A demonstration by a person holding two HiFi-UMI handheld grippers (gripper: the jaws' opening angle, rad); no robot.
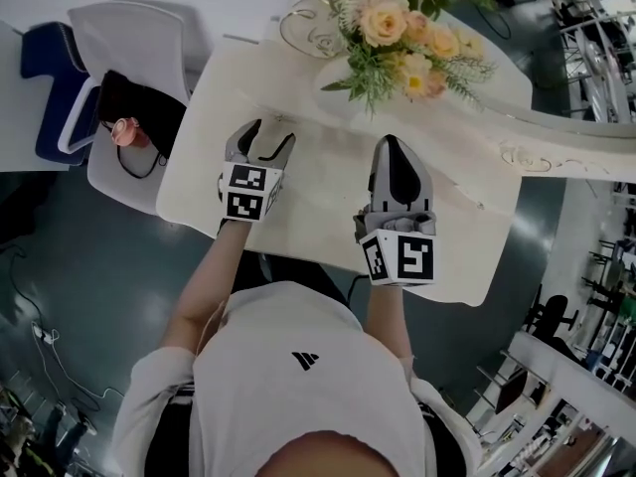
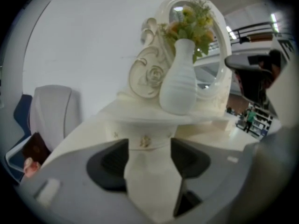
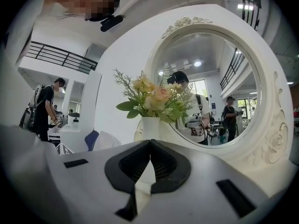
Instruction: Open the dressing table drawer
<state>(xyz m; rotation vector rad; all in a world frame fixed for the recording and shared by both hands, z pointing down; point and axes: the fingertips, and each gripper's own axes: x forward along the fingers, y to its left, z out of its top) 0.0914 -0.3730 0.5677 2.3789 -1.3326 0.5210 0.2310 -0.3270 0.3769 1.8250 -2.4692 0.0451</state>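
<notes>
- Two grippers show in the head view. The left gripper [image 1: 270, 143] and the right gripper [image 1: 394, 149] are both over the cream dressing table [image 1: 328, 202], the left one nearer the table's left edge.
- There is one white ribbed vase [image 2: 180, 85], one bunch of peach and yellow flowers [image 1: 397, 28], one oval mirror [image 3: 210, 87] and one pale chair [image 1: 129, 28] with a dark bag [image 1: 139, 107] on it.
- The left gripper's jaws stand wide apart with nothing between the pads; the right gripper's jaws are together, empty.
- Only the left gripper view shows the drawer [image 2: 140, 146]. It sits in the raised tier under the shelf that carries the vase, straight ahead of the open jaws and beyond their tips, not touched.
- The drawer front is cream like the table, with one small gold knob [image 2: 145, 142] at its middle and a fainter gold mark to its left. It looks flush with the tier.
- The head view looks down on the tabletop and hides the drawer front.
- The right gripper view looks level at the mirror and flowers, over the closed jaws.
</notes>
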